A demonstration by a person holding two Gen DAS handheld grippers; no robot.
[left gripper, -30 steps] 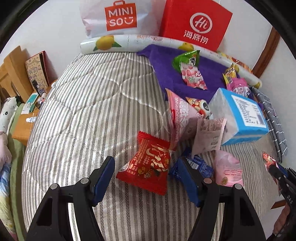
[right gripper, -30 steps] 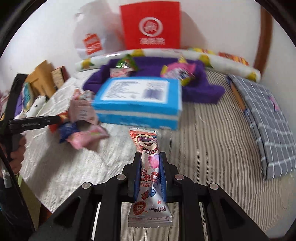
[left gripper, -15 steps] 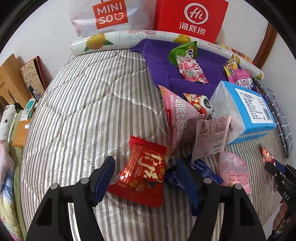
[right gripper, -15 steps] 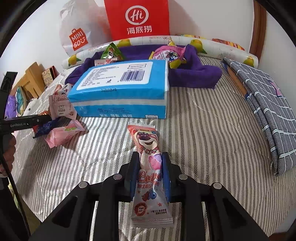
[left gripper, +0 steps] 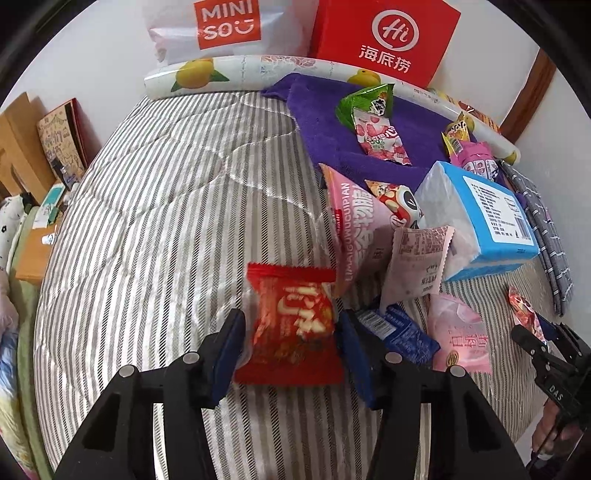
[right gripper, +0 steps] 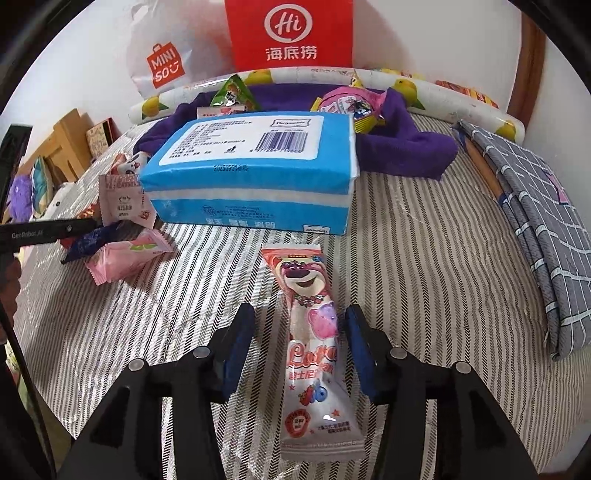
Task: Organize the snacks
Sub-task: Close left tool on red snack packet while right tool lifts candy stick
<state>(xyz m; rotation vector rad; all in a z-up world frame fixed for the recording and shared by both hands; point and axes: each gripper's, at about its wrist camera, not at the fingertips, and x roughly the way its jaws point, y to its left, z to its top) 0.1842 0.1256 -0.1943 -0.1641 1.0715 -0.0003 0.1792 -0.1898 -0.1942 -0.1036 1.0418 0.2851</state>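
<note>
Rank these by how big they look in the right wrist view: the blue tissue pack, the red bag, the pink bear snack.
1. Blue tissue pack, clearly the largest.
2. Red bag and pink bear snack look close in area; the snack lies much nearer the camera and the bag is cut off at the top, so I cannot rank them.

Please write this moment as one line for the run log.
left gripper: closing on red foil snack packet | right gripper: opened, pink bear-print candy stick released on striped bedcover

Both wrist cameras sit close above the striped bed (left gripper: pixel 155 221), looking steeply down and forward along their fingers toward the wall. Both views share the blue tissue pack (right gripper: pixel 255 166), purple towel (left gripper: pixel 369 147) and red bag (right gripper: pixel 291 33).
</note>
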